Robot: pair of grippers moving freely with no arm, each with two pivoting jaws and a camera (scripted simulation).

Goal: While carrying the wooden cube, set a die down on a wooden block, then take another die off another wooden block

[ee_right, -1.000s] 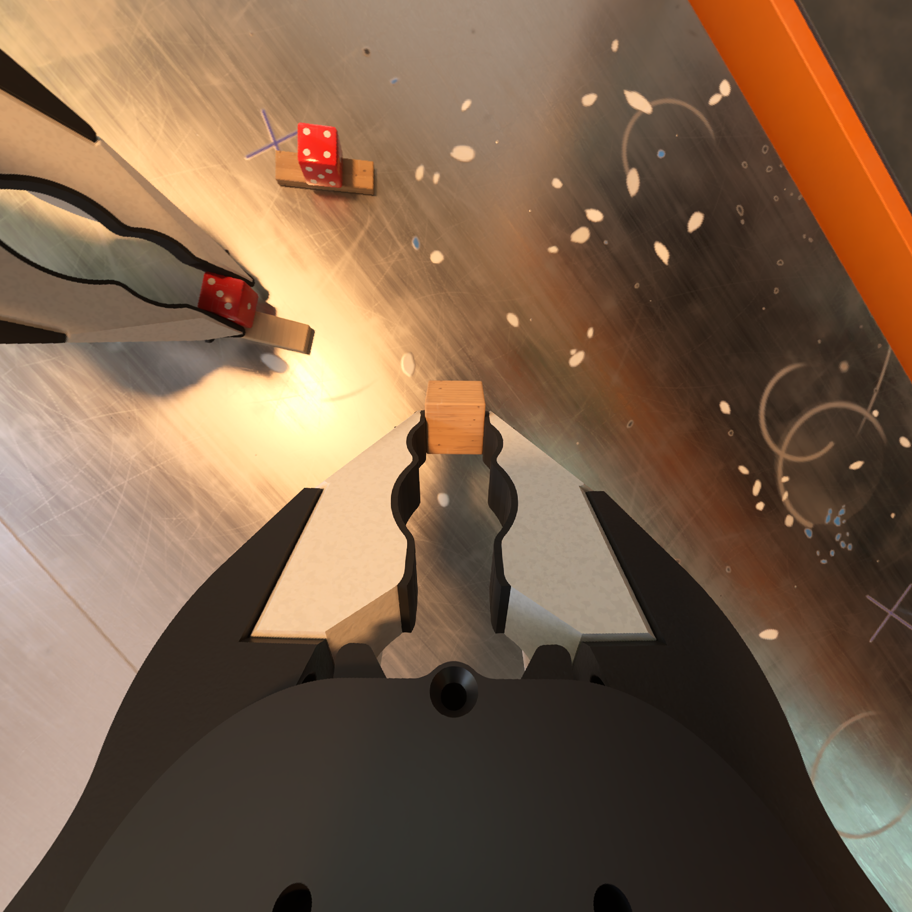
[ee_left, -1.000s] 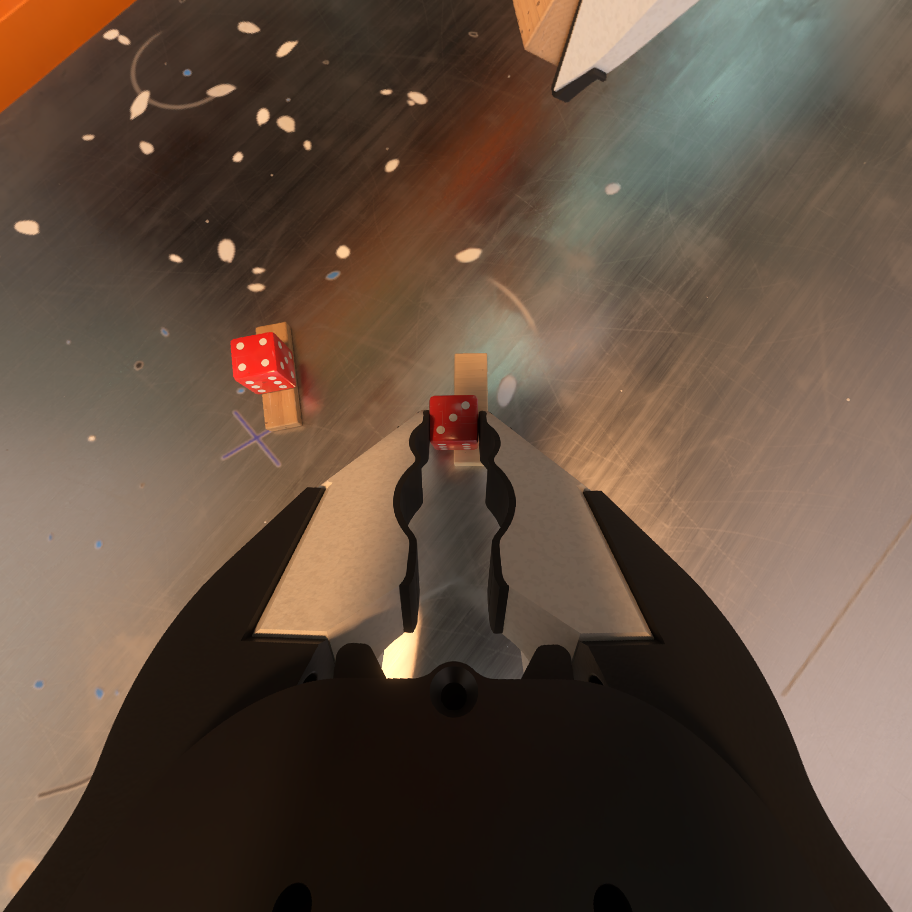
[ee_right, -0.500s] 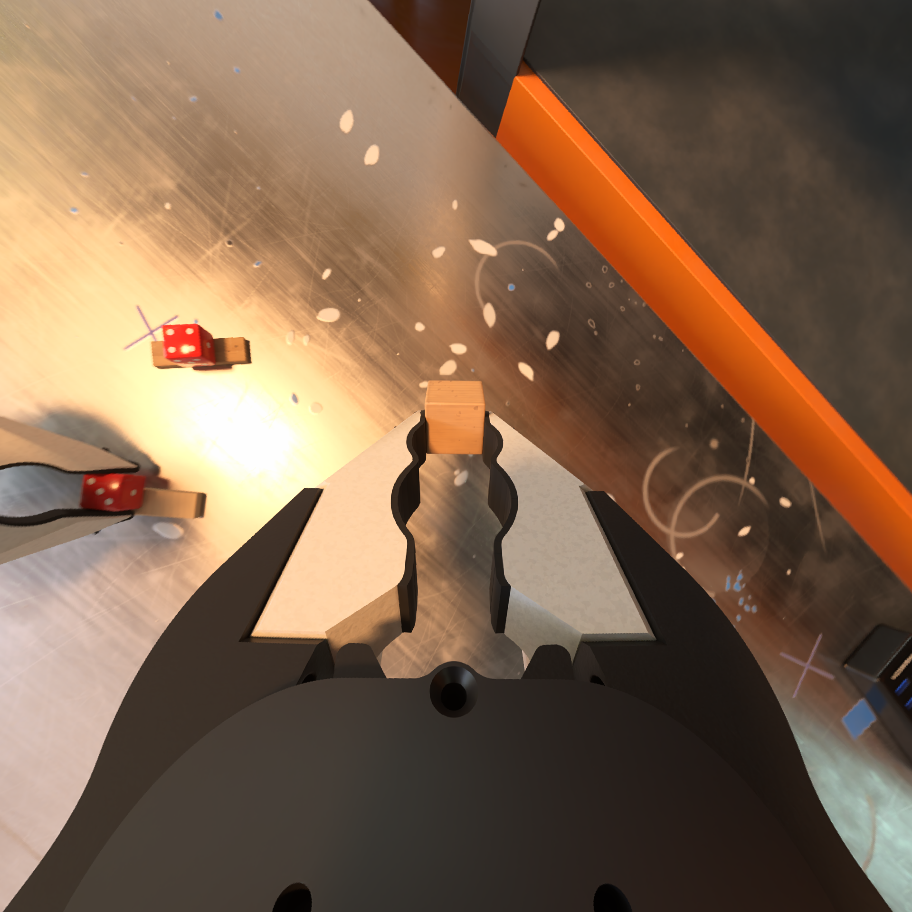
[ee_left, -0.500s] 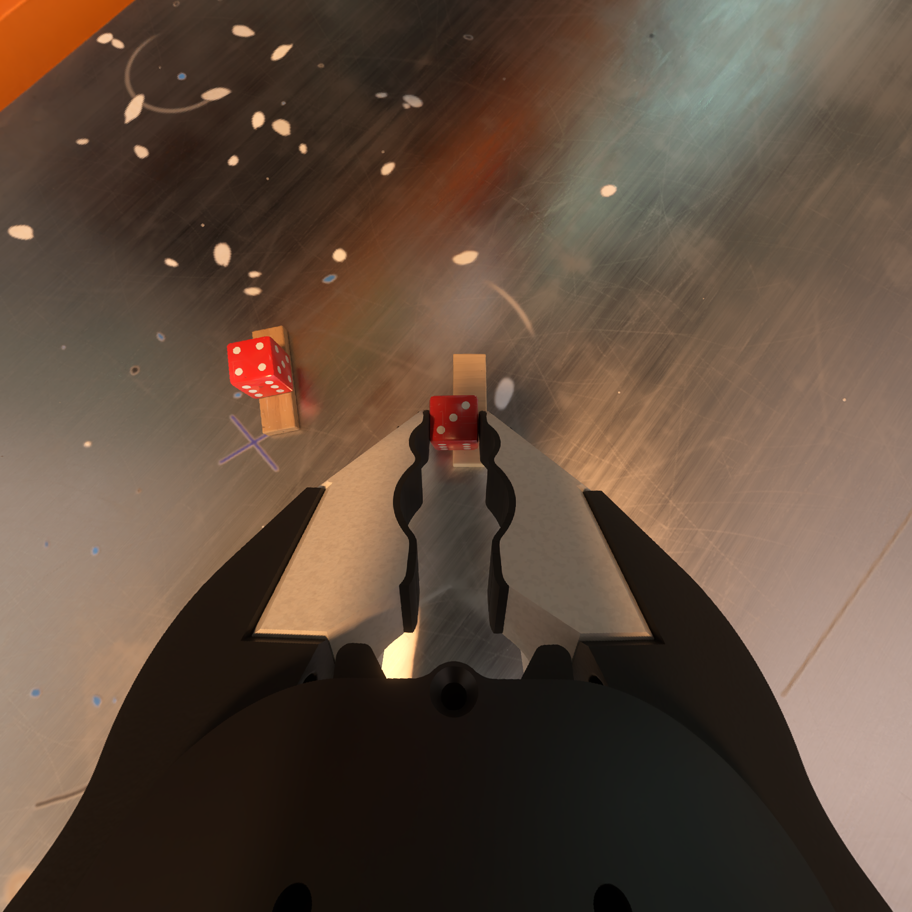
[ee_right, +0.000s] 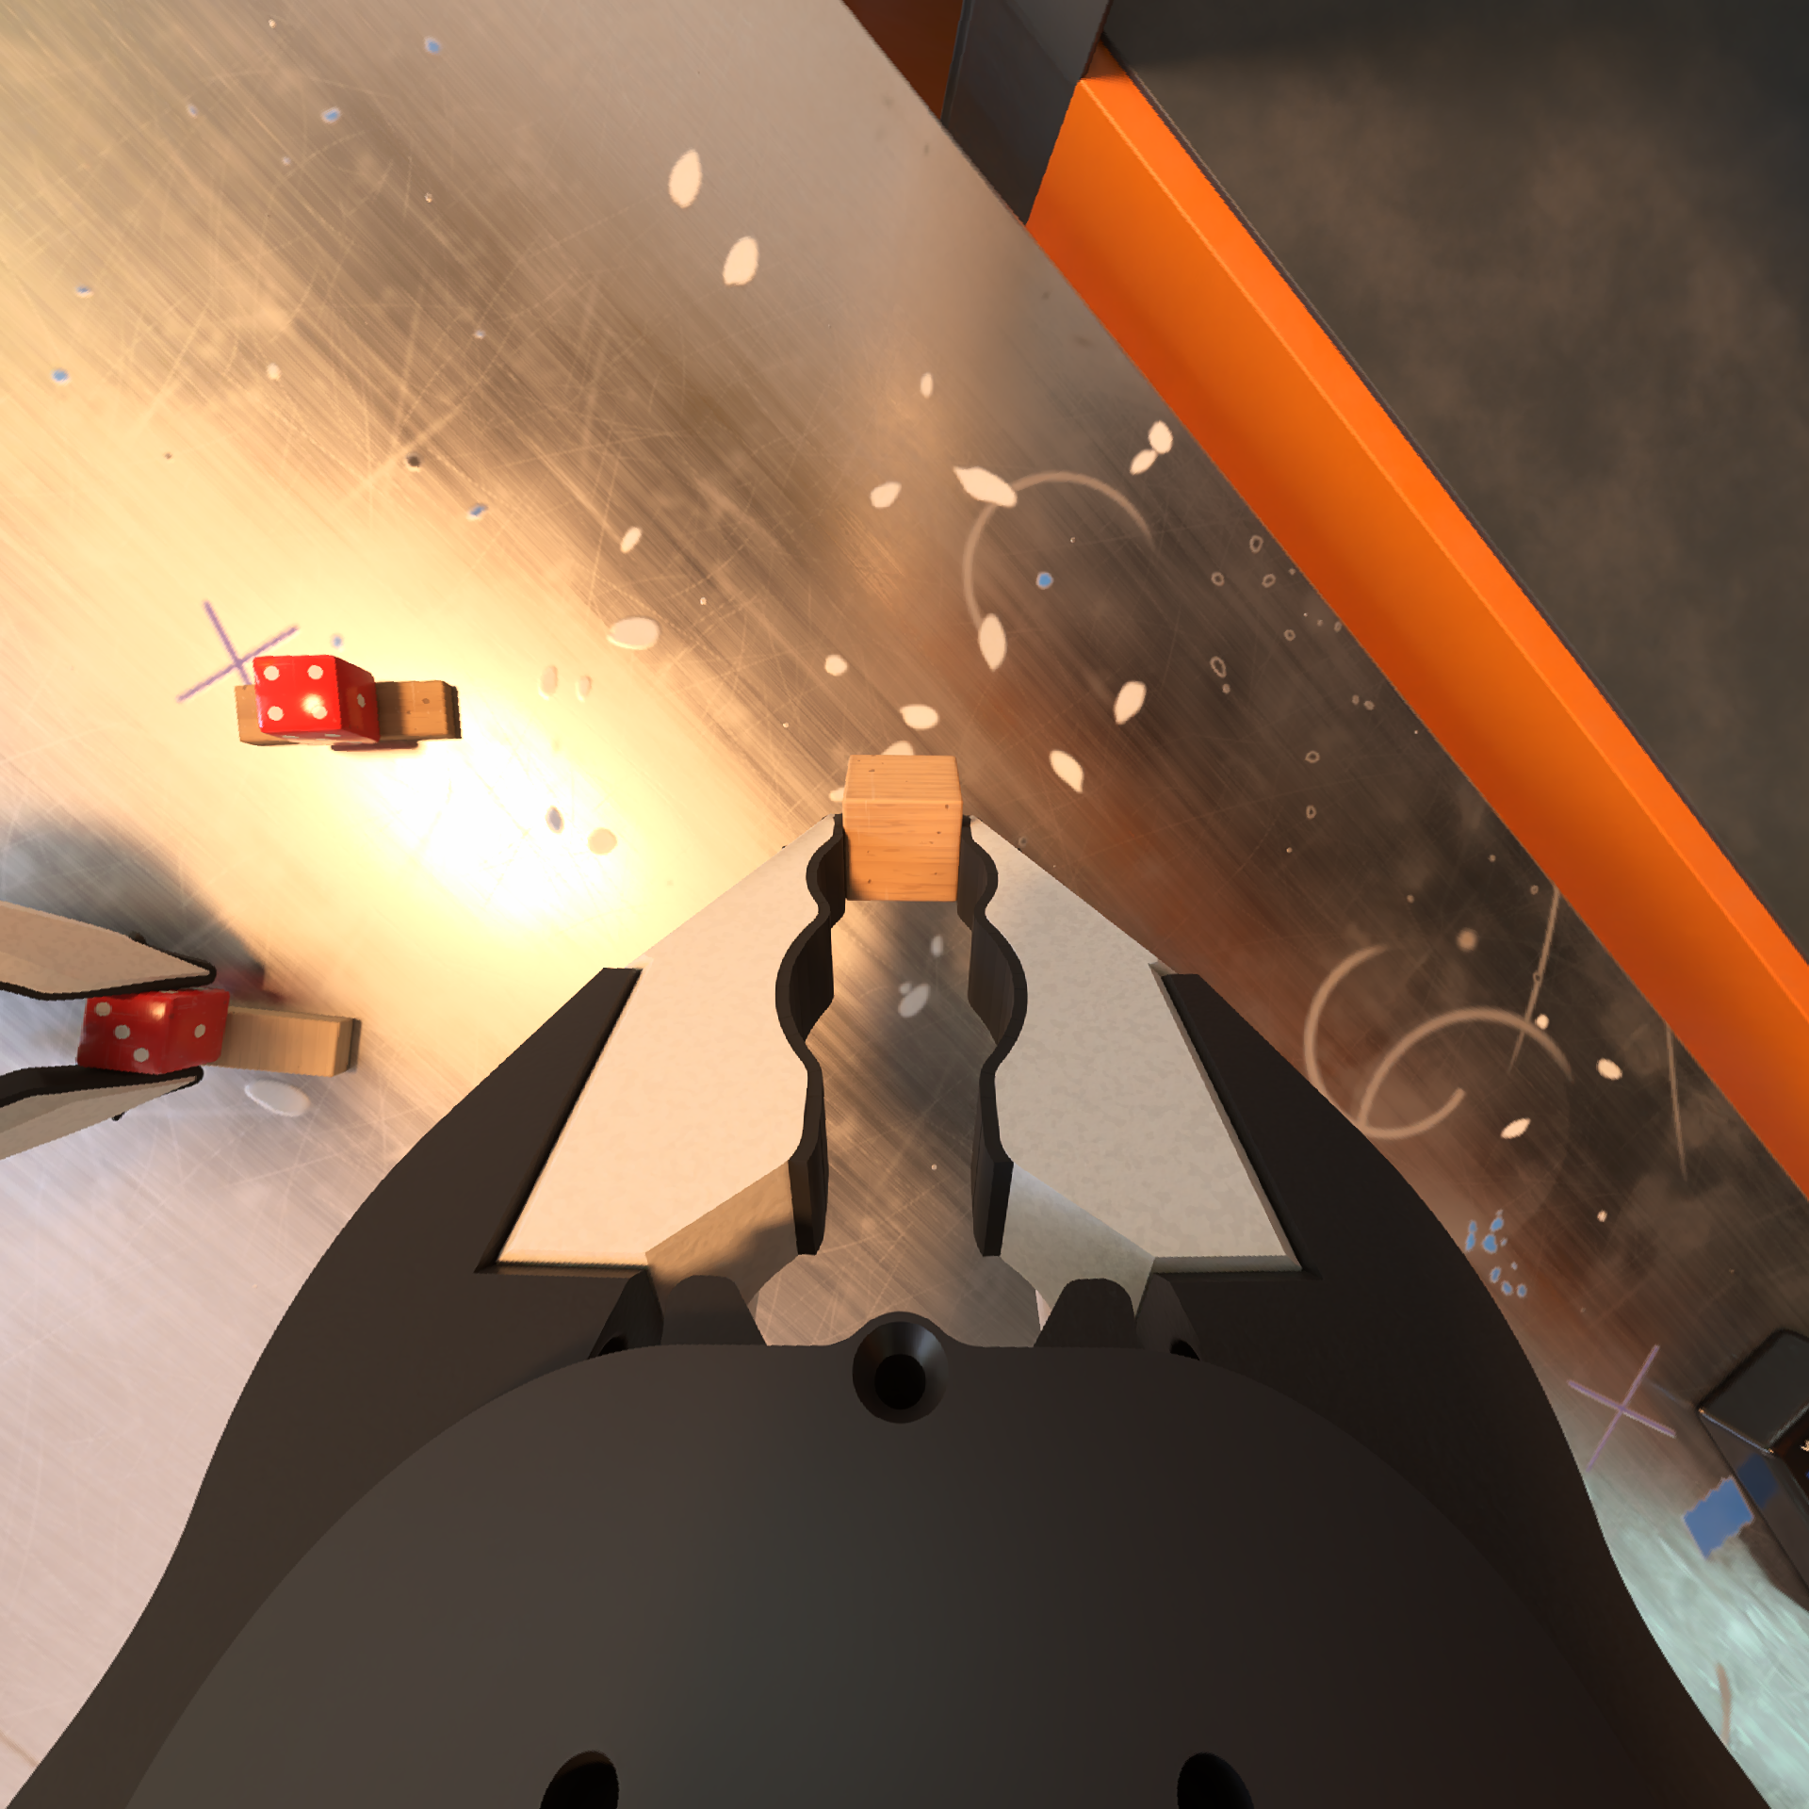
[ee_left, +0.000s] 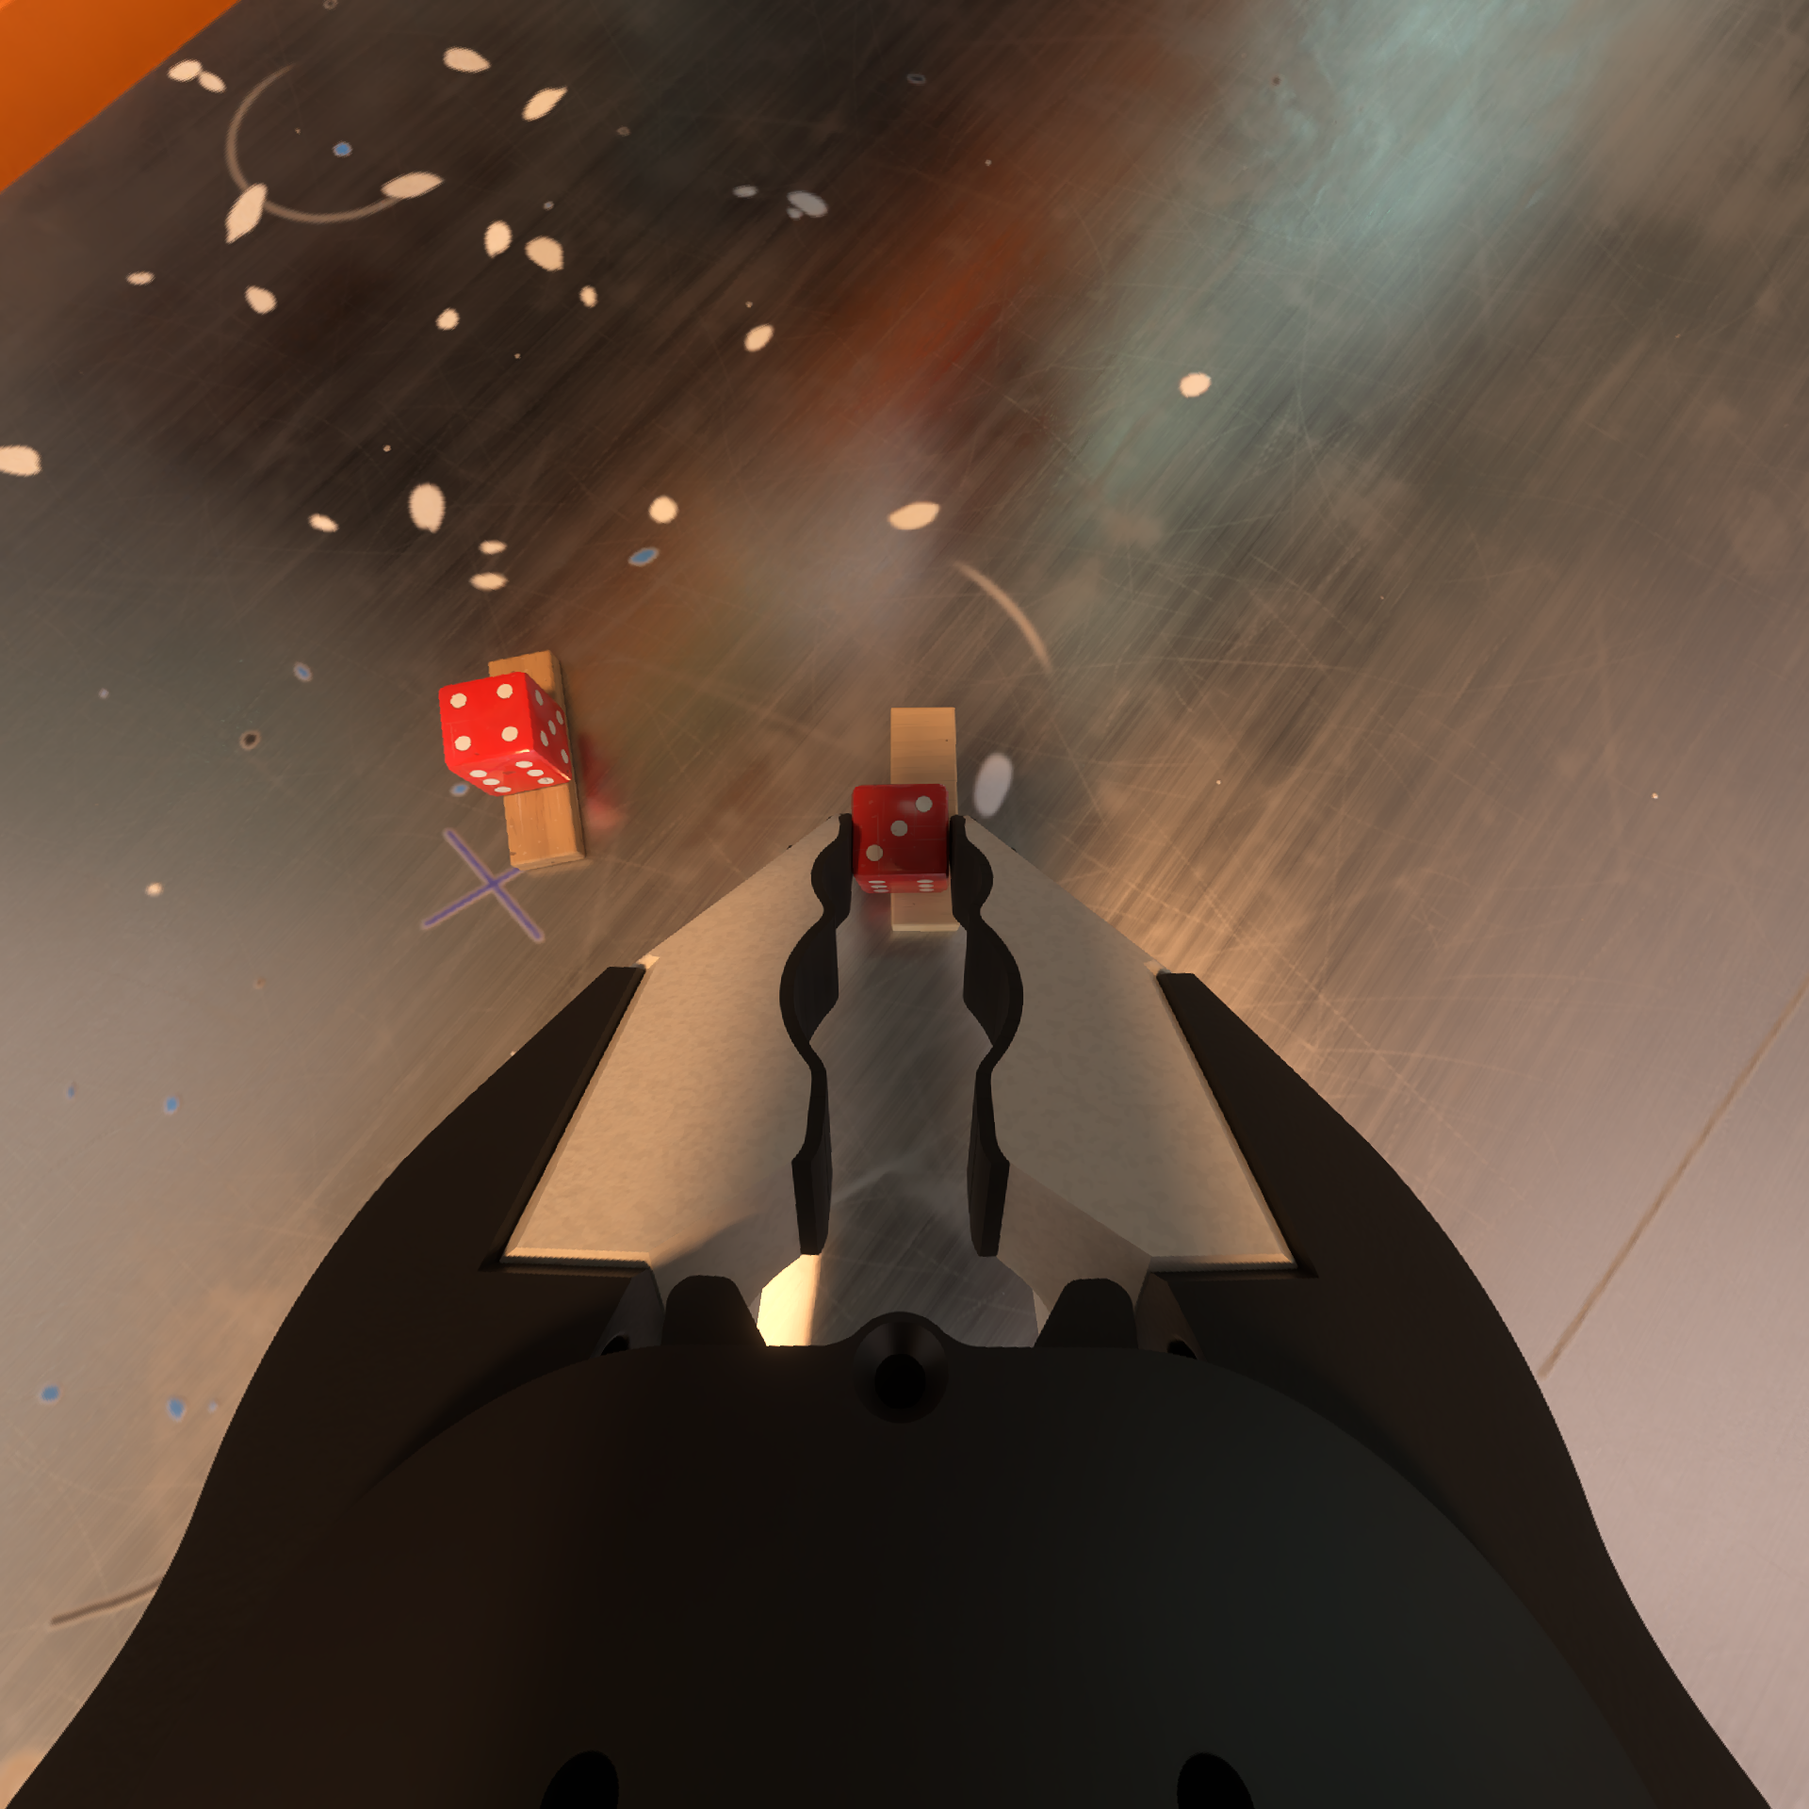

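In the left wrist view my left gripper point(ee_left: 901, 832) is shut on a red die point(ee_left: 901, 842), held over the near end of a pale wooden block point(ee_left: 922, 742); I cannot tell whether die and block touch. A second red die point(ee_left: 504, 732) sits on another wooden block point(ee_left: 546, 827) to the left. In the right wrist view my right gripper point(ee_right: 901, 832) is shut on the wooden cube point(ee_right: 901, 827), above the metal table point(ee_right: 685, 392). That view also shows the left gripper point(ee_right: 201, 1026), its die point(ee_right: 147, 1030) and block point(ee_right: 289, 1044), and the second die point(ee_right: 313, 697) on its block point(ee_right: 416, 707).
An orange rail point(ee_right: 1370, 470) borders the table on the right of the right wrist view, and shows in the left wrist view's top left corner point(ee_left: 59, 59). A dark box point(ee_right: 1762, 1400) lies at the lower right. A purple cross mark point(ee_left: 485, 886) is beside the second block.
My right gripper has carried the cube up and away from the left gripper, leaving the left wrist view. My left gripper has barely moved and still grips its die over the block.
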